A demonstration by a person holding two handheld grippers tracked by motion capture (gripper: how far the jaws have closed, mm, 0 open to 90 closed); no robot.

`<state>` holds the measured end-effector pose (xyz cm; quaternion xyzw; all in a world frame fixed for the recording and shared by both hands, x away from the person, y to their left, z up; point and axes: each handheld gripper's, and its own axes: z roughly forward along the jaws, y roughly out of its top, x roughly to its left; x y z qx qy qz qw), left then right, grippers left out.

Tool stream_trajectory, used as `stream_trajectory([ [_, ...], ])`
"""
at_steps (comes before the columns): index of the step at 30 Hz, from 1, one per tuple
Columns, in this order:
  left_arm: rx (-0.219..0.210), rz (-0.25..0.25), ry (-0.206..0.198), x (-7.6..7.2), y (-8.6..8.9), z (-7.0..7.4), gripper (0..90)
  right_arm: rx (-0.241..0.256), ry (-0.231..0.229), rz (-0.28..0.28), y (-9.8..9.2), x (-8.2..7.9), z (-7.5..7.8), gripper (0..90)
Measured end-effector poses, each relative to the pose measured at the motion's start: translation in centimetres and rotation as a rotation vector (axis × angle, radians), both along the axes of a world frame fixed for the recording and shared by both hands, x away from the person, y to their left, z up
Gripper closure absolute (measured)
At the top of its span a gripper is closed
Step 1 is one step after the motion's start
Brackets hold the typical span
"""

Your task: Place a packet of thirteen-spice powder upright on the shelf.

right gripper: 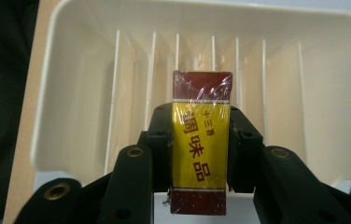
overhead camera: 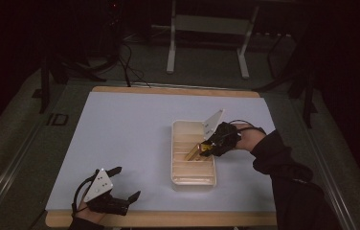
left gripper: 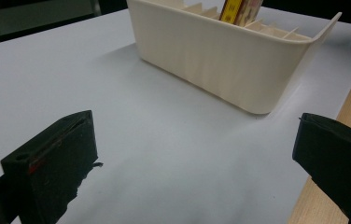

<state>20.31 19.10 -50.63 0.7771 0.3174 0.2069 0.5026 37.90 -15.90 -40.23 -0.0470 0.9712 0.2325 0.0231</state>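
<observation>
A cream plastic rack (overhead camera: 193, 178) with several thin dividers stands on the white mat, right of centre. My right gripper (overhead camera: 201, 150) reaches over it from the right, shut on a yellow and dark red wrapped packet (overhead camera: 193, 152). In the right gripper view the packet (right gripper: 200, 140) is clamped between the jaws and tips down toward the rack's (right gripper: 71, 84) middle slots. My left gripper (overhead camera: 124, 184) rests near the mat's front left edge, open, nothing between its fingers. In the left gripper view the rack's (left gripper: 220, 56) outer wall stands ahead, and the packet's top (left gripper: 233, 10) pokes above it.
The white mat (overhead camera: 135, 129) lies on a wooden tabletop (overhead camera: 168, 219) whose edge shows at the front. Beyond the table are a white stand's legs (overhead camera: 171, 52) and cables on a dark floor.
</observation>
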Motion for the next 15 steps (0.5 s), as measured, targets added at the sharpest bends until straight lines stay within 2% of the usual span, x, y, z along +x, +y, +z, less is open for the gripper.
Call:
stream_trajectory([
  [4, 0.0, -0.003, 0.001, 0.0, 0.0, 0.0, 0.0, -0.013, 0.019, -0.015, 0.7, 0.3, -0.8, 67.4],
  [7, 0.001, -0.003, 0.0, 0.0, 0.0, 0.0, 0.0, 0.013, 0.036, -0.027, 1.0, 0.6, -0.9, 67.4],
  [15, 0.0, -0.006, 0.0, 0.0, 0.0, 0.0, 0.0, 0.078, 0.04, -0.039, 1.7, 0.5, -1.6, 67.2],
])
